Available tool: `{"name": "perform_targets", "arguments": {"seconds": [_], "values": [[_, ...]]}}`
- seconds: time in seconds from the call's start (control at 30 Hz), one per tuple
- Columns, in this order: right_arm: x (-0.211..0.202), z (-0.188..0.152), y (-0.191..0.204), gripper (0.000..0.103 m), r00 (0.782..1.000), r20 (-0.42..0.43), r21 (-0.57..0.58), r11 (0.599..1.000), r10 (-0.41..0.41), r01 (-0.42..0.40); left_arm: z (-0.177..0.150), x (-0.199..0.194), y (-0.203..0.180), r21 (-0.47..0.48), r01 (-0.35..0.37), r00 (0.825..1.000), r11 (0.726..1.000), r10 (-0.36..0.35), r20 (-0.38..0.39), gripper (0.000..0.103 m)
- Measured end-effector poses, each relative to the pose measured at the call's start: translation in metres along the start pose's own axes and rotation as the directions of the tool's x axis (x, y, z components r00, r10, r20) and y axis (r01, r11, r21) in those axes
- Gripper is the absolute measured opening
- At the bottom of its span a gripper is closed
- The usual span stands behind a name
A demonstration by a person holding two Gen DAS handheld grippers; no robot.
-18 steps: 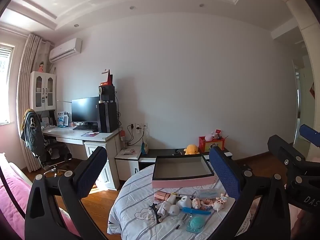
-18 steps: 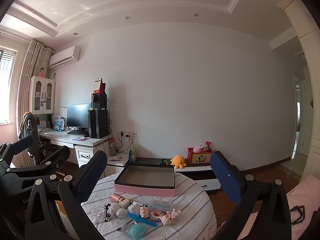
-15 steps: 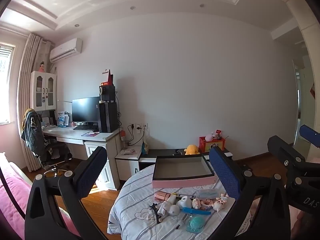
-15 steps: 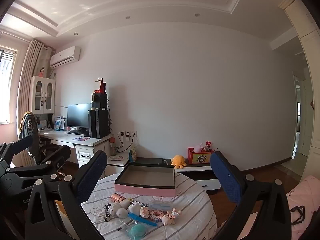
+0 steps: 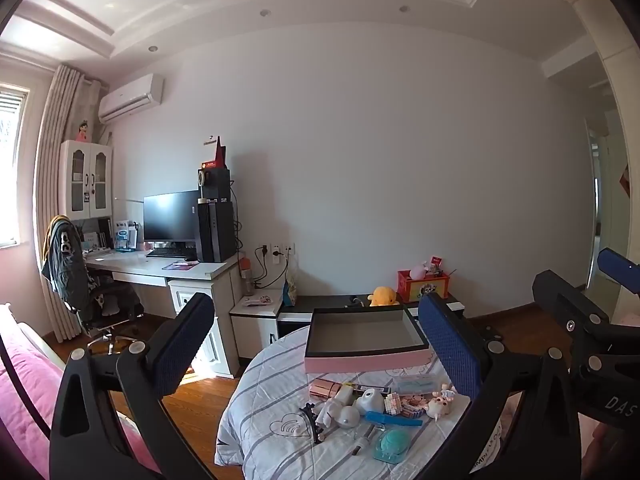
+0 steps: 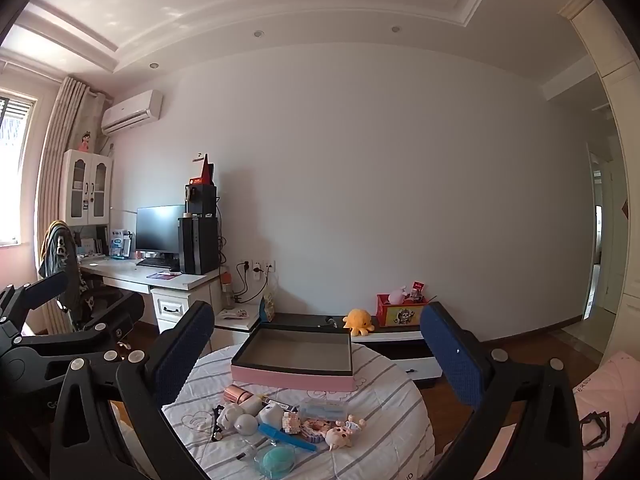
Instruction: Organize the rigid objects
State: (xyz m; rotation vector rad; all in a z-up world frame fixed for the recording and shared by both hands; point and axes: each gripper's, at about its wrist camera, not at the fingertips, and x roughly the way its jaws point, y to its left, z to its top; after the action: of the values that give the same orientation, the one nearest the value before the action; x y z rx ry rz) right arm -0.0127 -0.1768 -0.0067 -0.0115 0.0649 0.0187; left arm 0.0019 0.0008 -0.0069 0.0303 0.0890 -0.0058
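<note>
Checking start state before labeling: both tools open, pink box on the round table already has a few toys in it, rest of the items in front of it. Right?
One thing is wrong: the pink box is empty, as the right wrist view shows its bare grey inside. The rest holds: left tool and right tool are both open, and the toys lie on the round table in front of the box.

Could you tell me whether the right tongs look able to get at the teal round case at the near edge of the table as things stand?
Probably yes: the right tongs stand open and empty, and the teal round case lies uncovered at the pile's near edge.
</note>
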Motion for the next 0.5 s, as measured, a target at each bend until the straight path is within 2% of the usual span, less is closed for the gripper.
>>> {"name": "perform_targets", "arguments": {"seconds": [0.5], "values": [[0.0028,-0.0024,-0.0007,0.103,1.0,-0.003,-0.005,1.0,0.006,-0.006,0.0006,0.0001,0.0041,-0.006,-0.003,1.0,1.0,0.003,-0.007,0.103]]}}
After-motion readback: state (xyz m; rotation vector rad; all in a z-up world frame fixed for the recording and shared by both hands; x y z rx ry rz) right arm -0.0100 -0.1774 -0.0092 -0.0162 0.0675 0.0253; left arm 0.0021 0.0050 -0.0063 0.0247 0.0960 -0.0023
